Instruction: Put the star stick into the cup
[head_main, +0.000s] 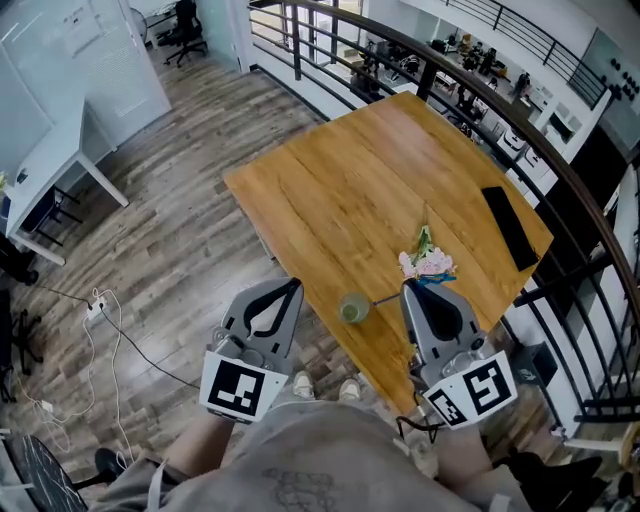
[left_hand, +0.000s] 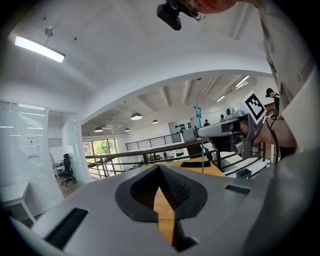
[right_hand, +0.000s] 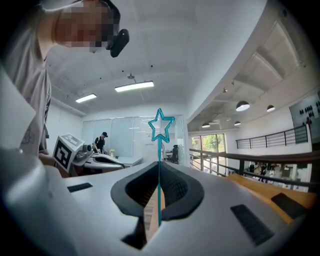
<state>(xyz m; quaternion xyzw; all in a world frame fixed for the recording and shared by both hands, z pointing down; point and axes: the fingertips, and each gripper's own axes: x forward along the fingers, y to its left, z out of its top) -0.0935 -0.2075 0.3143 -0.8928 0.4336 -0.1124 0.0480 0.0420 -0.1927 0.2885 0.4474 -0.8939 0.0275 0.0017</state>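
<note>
Two grippers hang at the near edge of the wooden table (head_main: 340, 180). The right gripper (right_hand: 159, 172) is clenched on the star stick (right_hand: 160, 127), held upright to the right of the cup (head_main: 352, 307), which stands at that edge between both tools. The left gripper (left_hand: 160, 167) is clamped shut on nothing. Pink flowers (head_main: 428, 262) lie just beyond the right gripper; a flat black slab (head_main: 510, 227) lies farther right
</note>
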